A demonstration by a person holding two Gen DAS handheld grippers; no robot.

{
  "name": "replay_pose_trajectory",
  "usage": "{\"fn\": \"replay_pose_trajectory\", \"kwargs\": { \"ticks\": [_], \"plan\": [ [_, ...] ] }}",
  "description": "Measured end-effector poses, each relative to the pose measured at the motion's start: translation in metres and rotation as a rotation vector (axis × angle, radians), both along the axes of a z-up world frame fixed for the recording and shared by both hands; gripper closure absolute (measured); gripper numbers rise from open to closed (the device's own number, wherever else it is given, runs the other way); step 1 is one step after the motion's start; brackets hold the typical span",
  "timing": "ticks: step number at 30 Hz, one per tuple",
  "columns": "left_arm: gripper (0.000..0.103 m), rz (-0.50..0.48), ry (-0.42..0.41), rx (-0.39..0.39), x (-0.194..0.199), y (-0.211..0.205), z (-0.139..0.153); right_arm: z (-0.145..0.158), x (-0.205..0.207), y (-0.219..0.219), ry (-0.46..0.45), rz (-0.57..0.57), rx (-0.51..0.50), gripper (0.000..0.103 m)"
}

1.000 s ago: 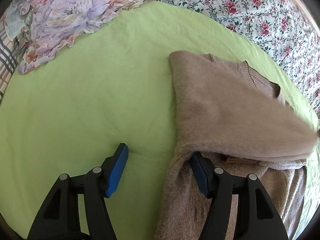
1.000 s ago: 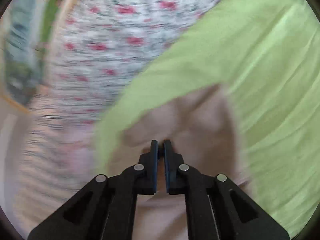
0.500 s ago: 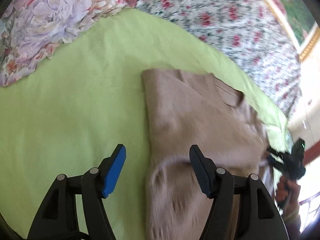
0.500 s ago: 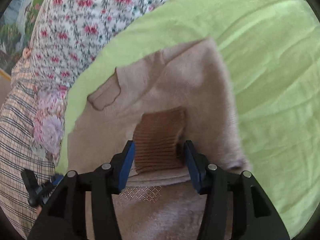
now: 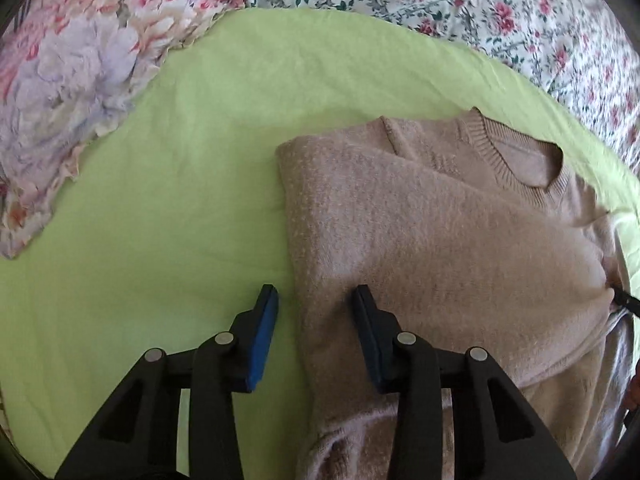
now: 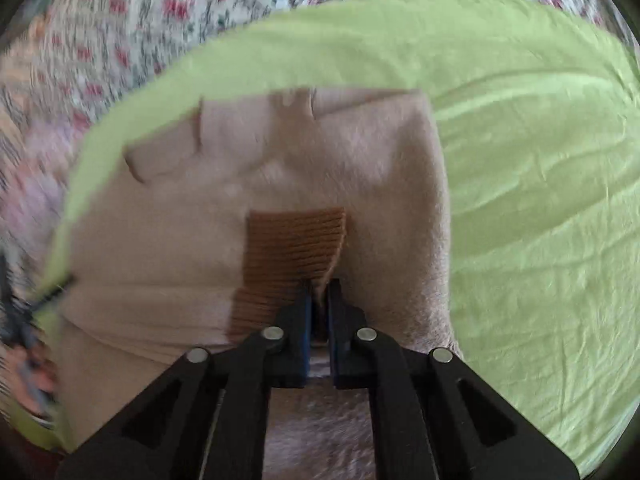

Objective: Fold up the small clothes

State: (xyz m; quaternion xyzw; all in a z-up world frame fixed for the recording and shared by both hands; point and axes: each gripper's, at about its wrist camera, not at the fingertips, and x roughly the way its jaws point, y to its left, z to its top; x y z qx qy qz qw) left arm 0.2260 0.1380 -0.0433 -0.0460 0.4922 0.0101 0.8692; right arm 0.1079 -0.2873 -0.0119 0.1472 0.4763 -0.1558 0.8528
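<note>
Lime-green cotton sheet (image 5: pixel 152 208) covers the bed; on it my fuzzy beige knit sweater (image 5: pixel 432 240) lies partly folded, long axis running twelve to six. My left gripper (image 5: pixel 314 308) has just been closing, jaws half open astride its nine-o'clock edge, not pinching. My right gripper (image 6: pixel 319 296), nearer, has clamped onto the brown ribbed cuff (image 6: pixel 294 248).

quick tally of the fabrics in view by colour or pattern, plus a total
beige sweater, with a darker brown ribbed cuff: 1
lime green sheet under it: 1
small red rose print cloth: 1
large pastel flower print cloth: 1
total: 4
</note>
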Motion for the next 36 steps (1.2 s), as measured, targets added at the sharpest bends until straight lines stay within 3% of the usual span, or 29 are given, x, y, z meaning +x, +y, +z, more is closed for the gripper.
{"fn": "replay_pose_trajectory", "kwargs": {
  "ticks": [3,5,7,11,16,21,23,25,30,31,33,34,36],
  "plan": [
    [0.063,-0.034,-0.006,-0.027,-0.023,-0.001,0.015,0.026,-0.022,0.004,-0.084,-0.005,0.081,0.081],
    [0.063,-0.056,-0.016,-0.027,-0.048,0.001,0.023,0.044,-0.046,0.013,-0.153,0.039,0.159,0.053],
    [0.062,-0.079,-0.012,-0.062,-0.083,0.009,0.029,0.058,-0.074,0.025,-0.209,0.07,0.197,0.043],
    [0.063,-0.128,0.01,-0.153,-0.16,0.023,0.028,0.07,-0.136,0.052,-0.249,0.13,0.268,0.043],
    [0.062,-0.204,0.072,-0.233,-0.257,0.023,0.013,0.063,-0.215,0.073,-0.242,0.144,0.31,0.043],
    [0.058,-0.279,0.186,-0.305,-0.321,0.002,-0.025,0.039,-0.277,0.078,-0.186,0.115,0.364,0.043],
    [0.057,-0.284,0.215,-0.313,-0.332,-0.006,-0.037,0.026,-0.296,0.075,-0.155,0.098,0.377,0.043],
    [0.051,-0.307,0.235,-0.369,-0.335,-0.013,-0.043,0.011,-0.308,0.075,-0.127,0.083,0.412,0.043],
    [0.051,-0.302,0.25,-0.431,-0.325,-0.011,-0.05,-0.012,-0.303,0.087,-0.152,0.107,0.504,0.043],
    [0.054,-0.306,0.249,-0.43,-0.325,-0.011,-0.049,-0.014,-0.298,0.092,-0.15,0.122,0.503,0.044],
    [0.067,-0.322,0.233,-0.395,-0.328,-0.014,-0.045,-0.018,-0.289,0.099,-0.138,0.14,0.482,0.061],
    [0.076,-0.326,0.227,-0.375,-0.328,-0.016,-0.043,-0.023,-0.286,0.1,-0.113,0.14,0.482,0.094],
    [0.088,-0.337,0.218,-0.35,-0.32,-0.021,-0.041,-0.027,-0.285,0.102,-0.084,0.149,0.468,0.095]
  ]
}}
